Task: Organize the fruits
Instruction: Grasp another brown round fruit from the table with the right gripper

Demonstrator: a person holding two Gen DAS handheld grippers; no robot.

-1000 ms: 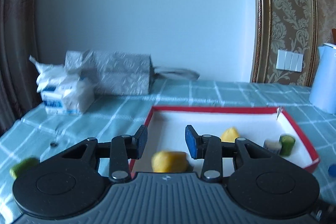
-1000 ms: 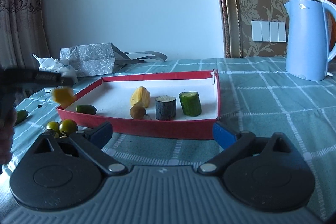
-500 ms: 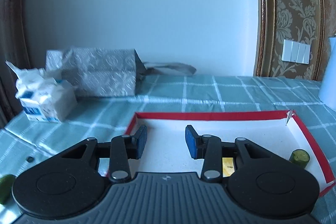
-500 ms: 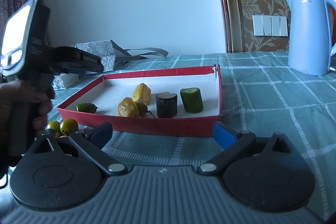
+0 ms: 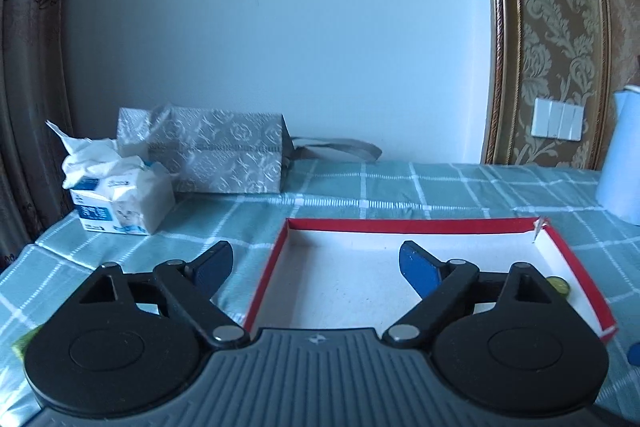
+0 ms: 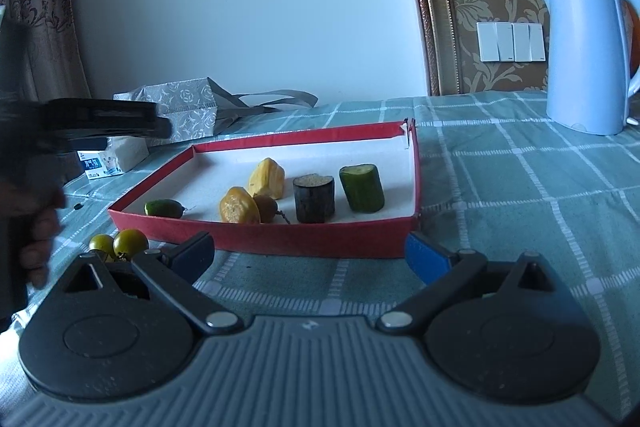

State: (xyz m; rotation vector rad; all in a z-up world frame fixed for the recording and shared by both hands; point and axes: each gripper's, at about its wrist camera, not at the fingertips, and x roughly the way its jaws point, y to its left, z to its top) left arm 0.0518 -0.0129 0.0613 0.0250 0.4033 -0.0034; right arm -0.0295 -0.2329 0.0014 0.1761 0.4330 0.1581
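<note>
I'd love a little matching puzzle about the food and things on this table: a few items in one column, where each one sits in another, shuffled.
Things:
1. cucumber piece
2. two yellow-green tomatoes
3. blue kettle
4. tissue pack

Places:
A. on the cloth just outside the red tray's near wall
B. standing at the far right of the table
C. inside the tray, rightmost in the row of food
D. beside the silver gift bag

Pairs: 1-C, 2-A, 3-B, 4-D
</note>
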